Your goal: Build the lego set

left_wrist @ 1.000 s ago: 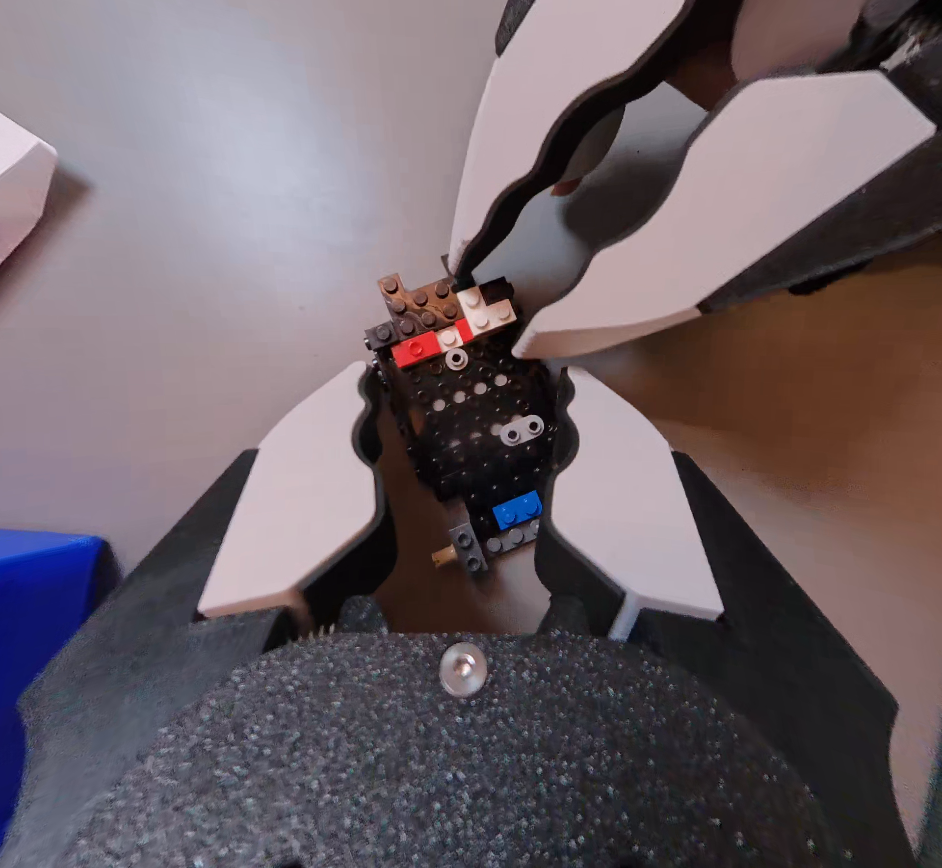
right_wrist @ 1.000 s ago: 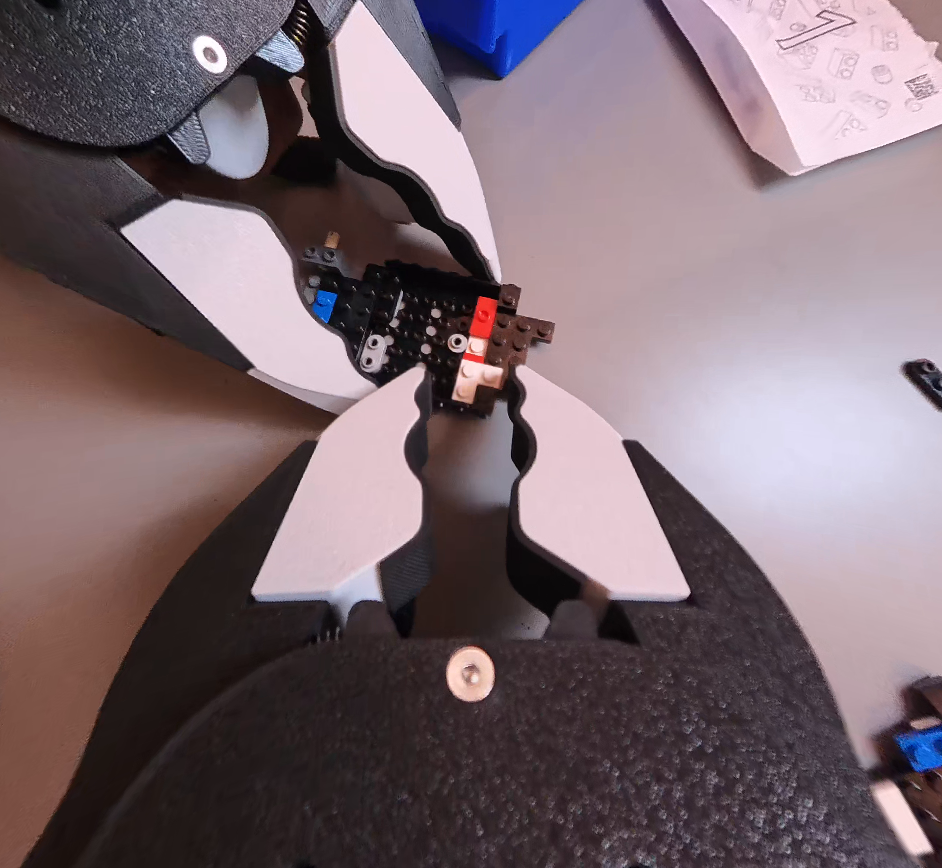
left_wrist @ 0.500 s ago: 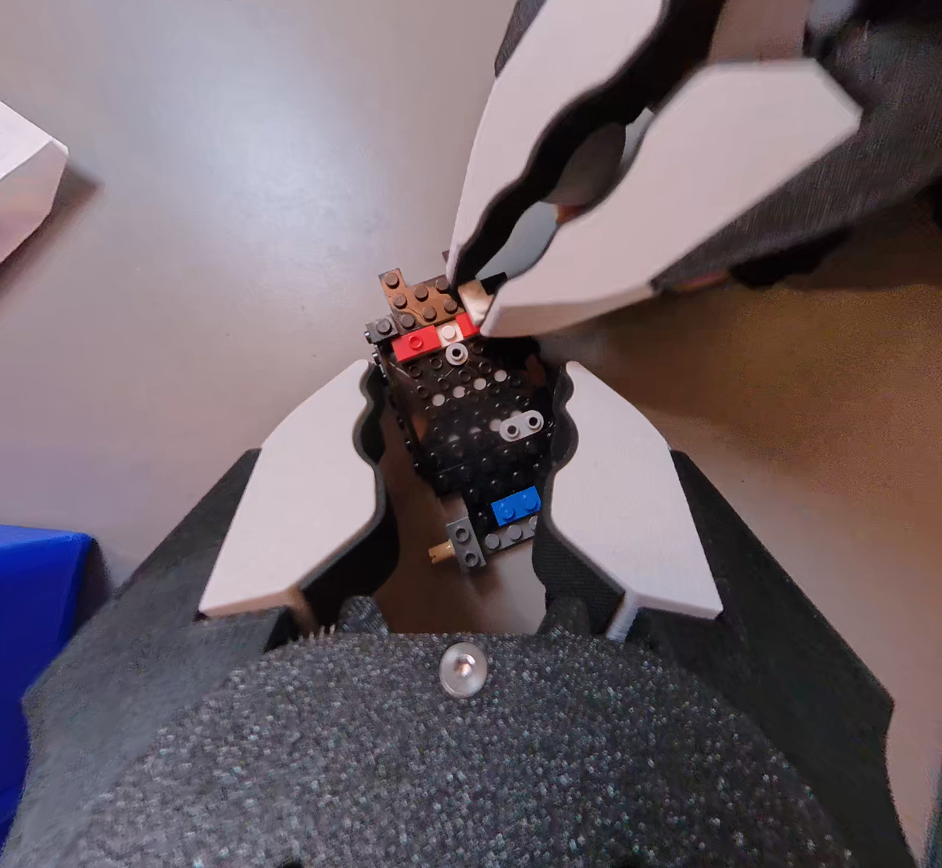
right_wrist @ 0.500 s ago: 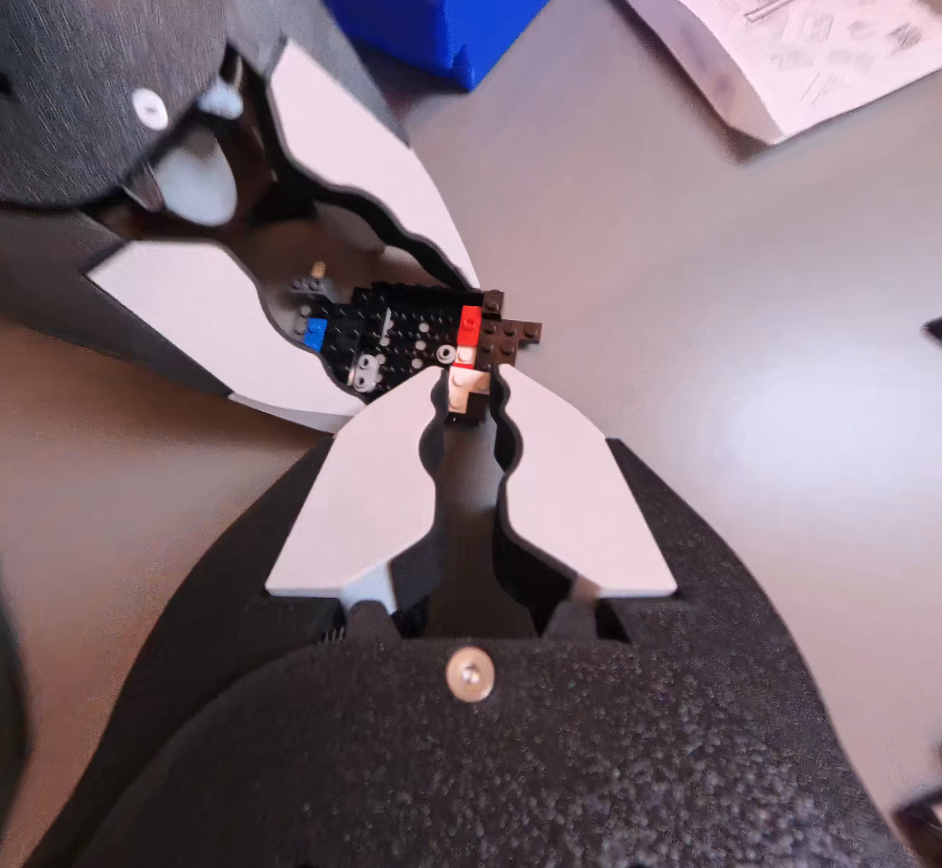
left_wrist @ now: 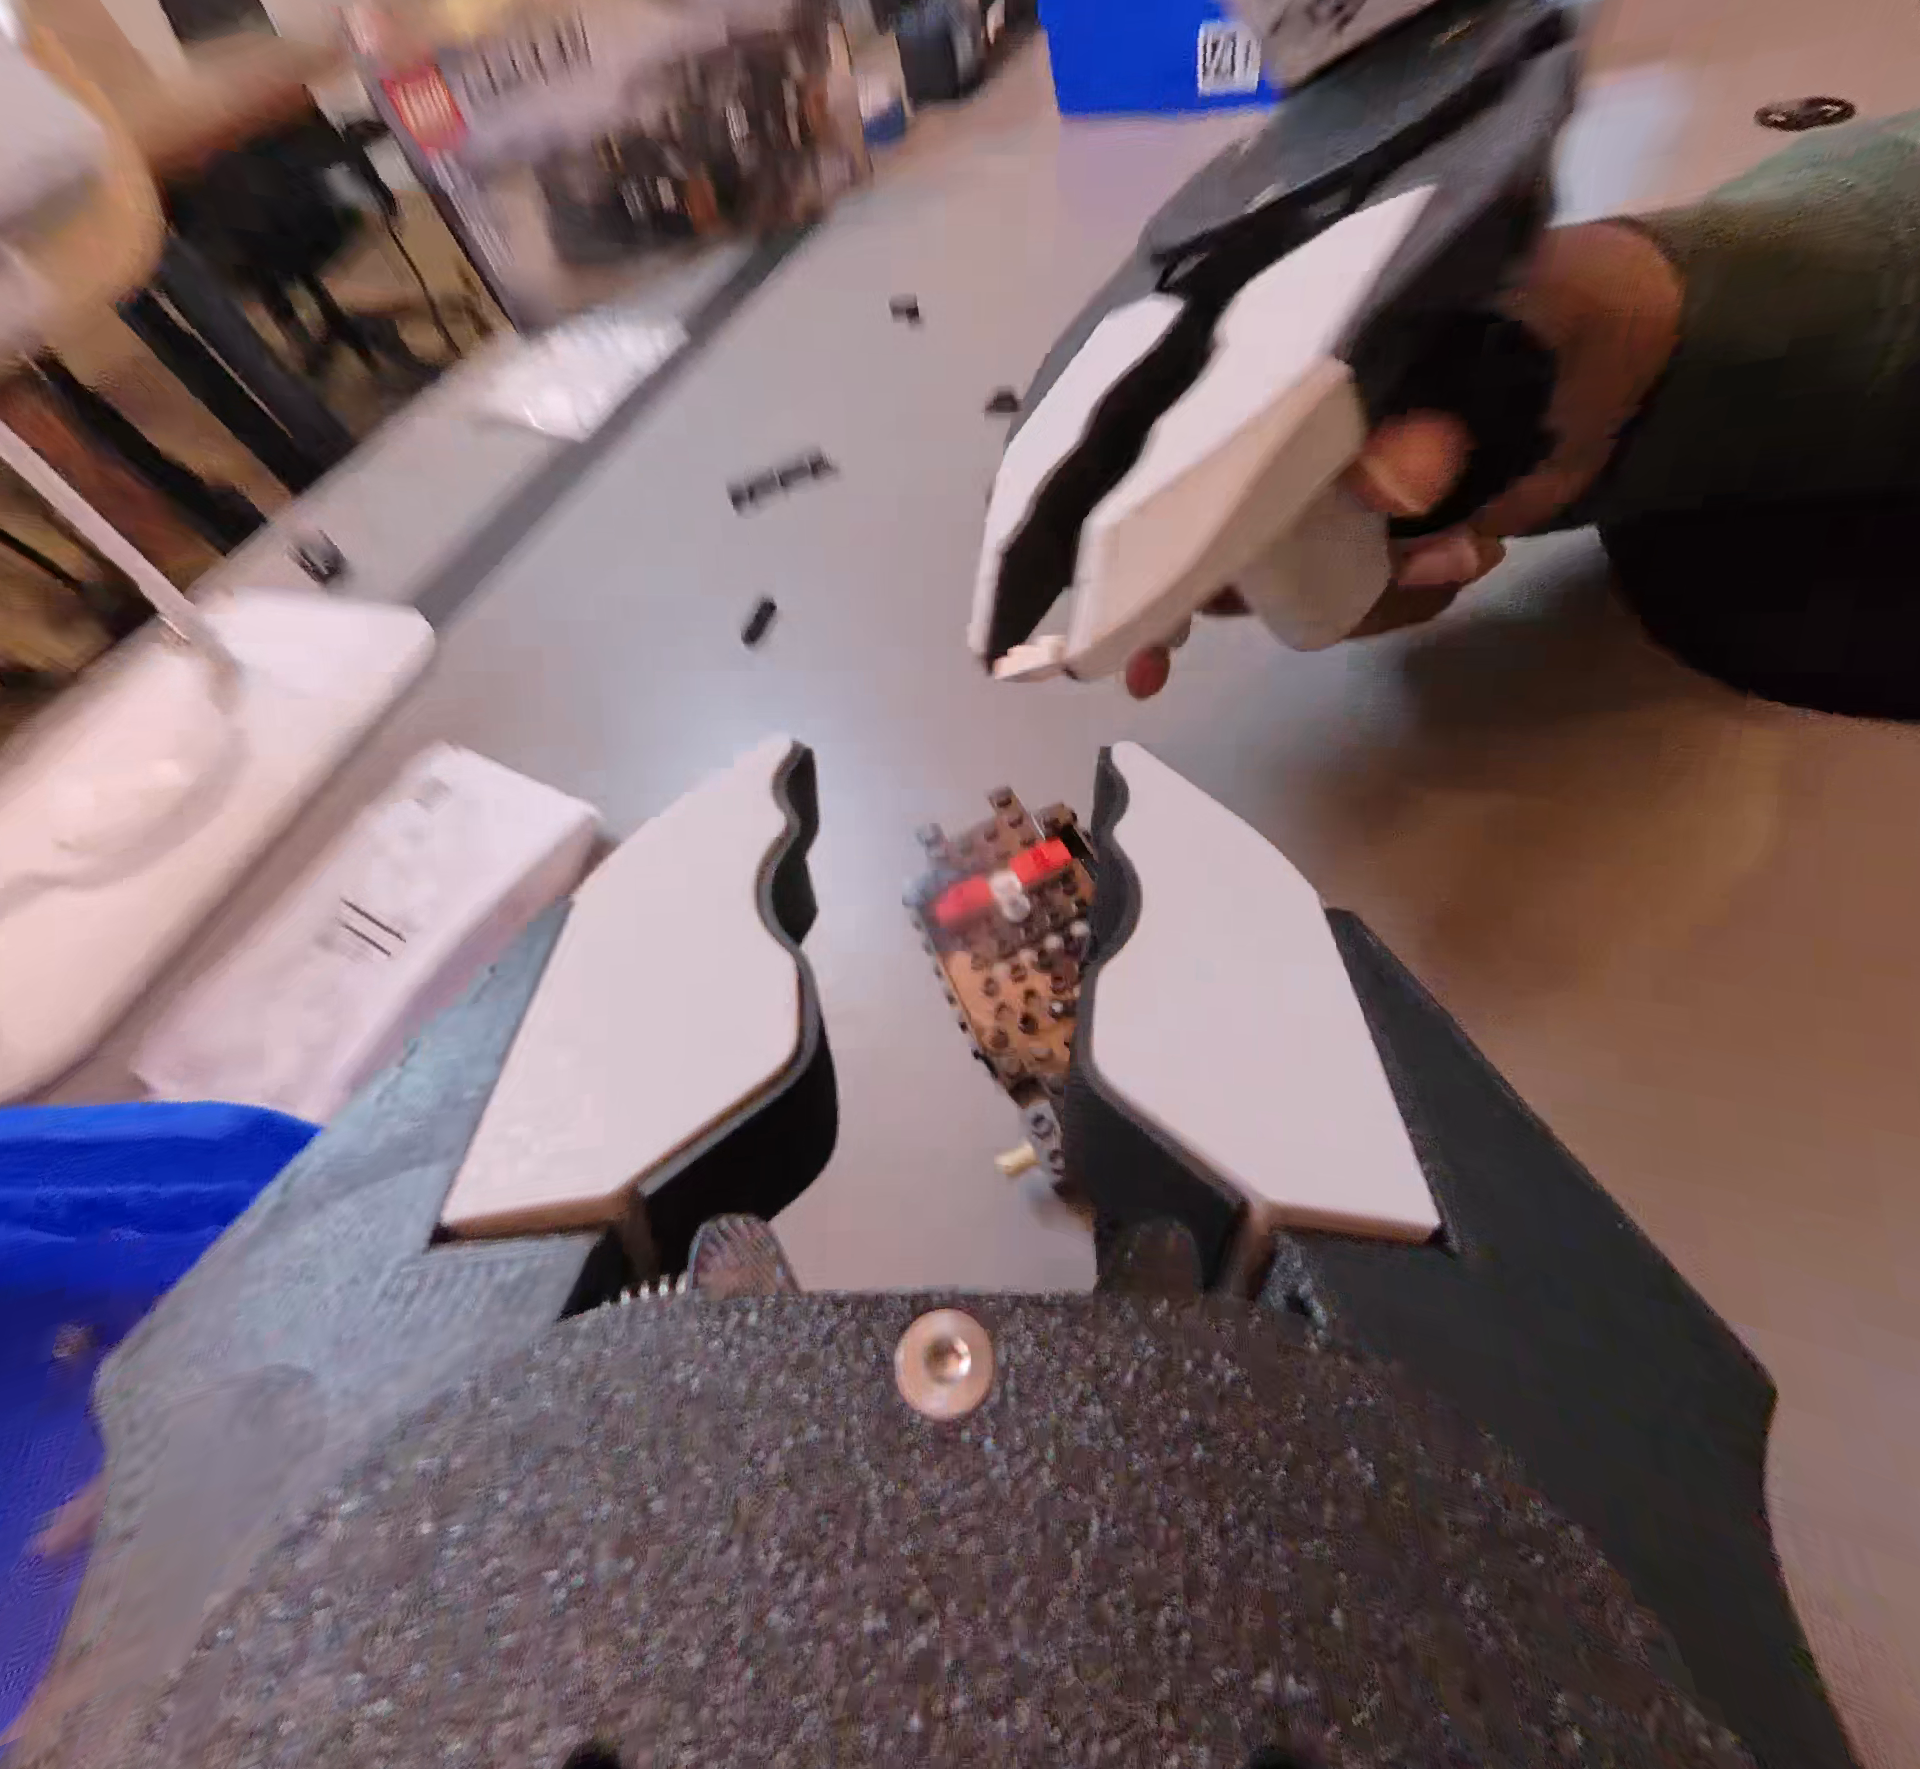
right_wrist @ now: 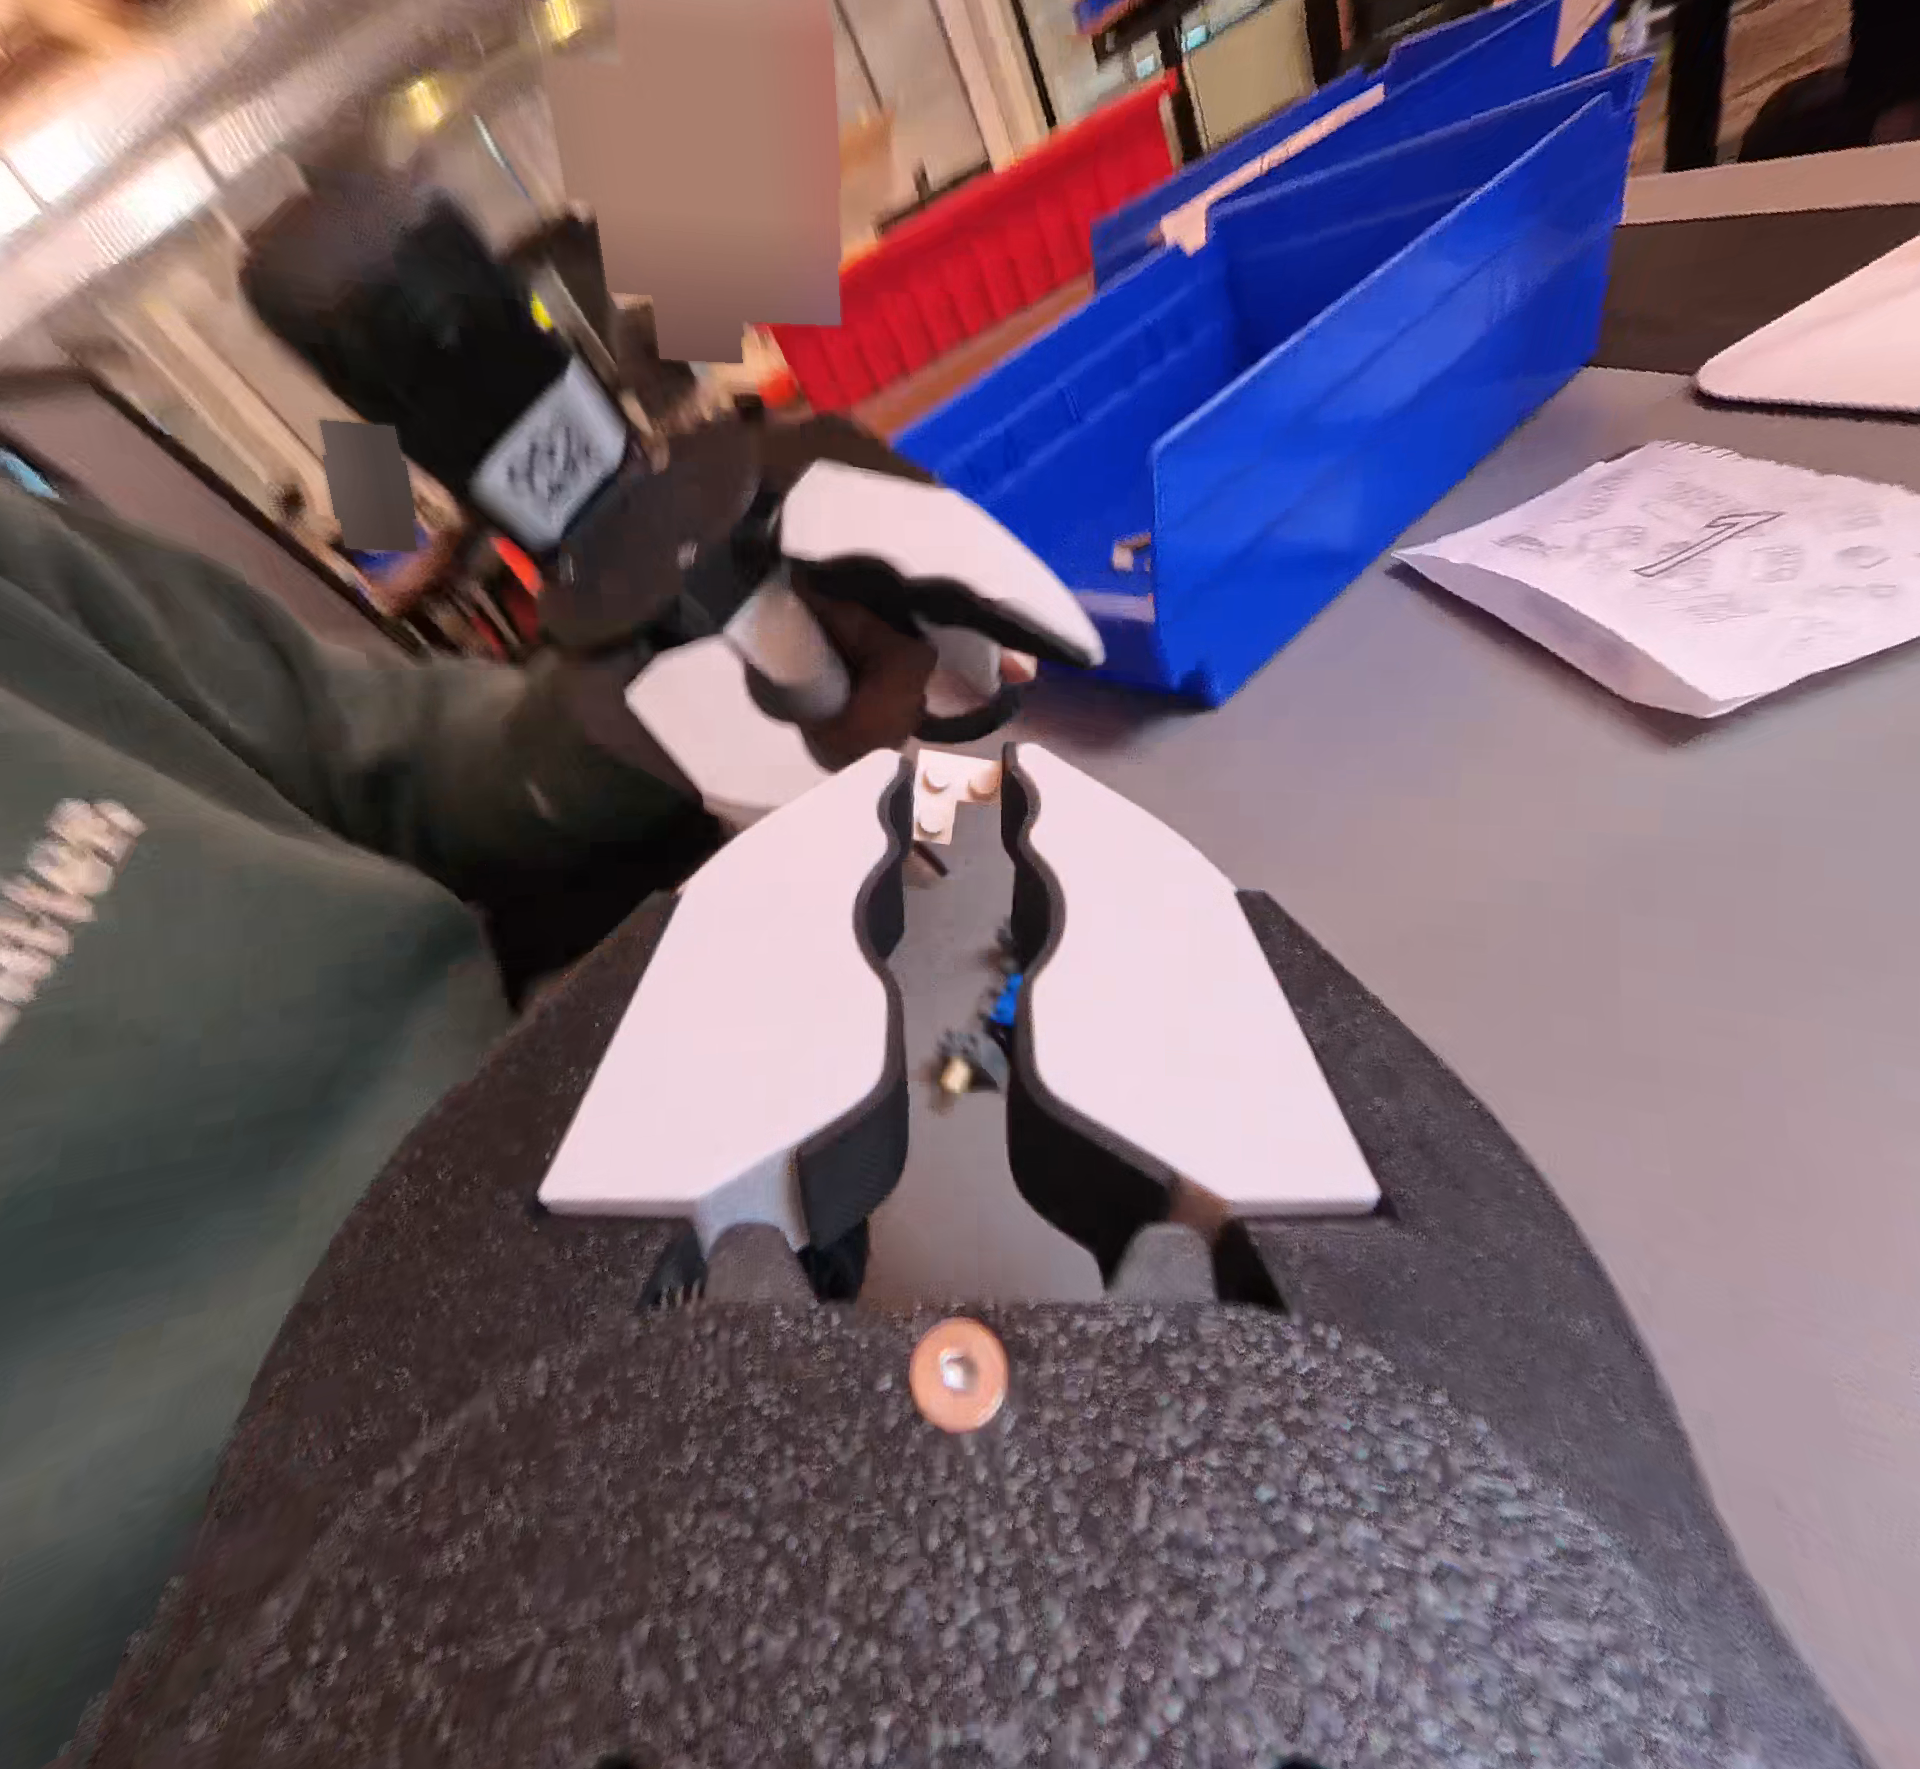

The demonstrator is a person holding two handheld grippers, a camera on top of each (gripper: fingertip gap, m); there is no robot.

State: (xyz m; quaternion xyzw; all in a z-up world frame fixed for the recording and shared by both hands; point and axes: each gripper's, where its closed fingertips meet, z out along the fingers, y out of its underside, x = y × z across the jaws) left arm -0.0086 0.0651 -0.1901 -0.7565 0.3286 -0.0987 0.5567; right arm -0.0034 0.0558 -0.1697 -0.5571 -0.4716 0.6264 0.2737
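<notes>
Above grey table (left_wrist: 644, 639), white brick (right_wrist: 951, 800) now off black plate (left_wrist: 1013, 950).

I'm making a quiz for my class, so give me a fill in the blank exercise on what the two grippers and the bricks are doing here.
1. The right gripper is shut on a small ____ L-shaped brick.
2. The fingers of the left gripper stand ____.
3. The brick model lies against that gripper's ____ finger.
4. Behind the left gripper in the right wrist view stands a ____ bin.

Missing words: white; open; right; blue
</notes>
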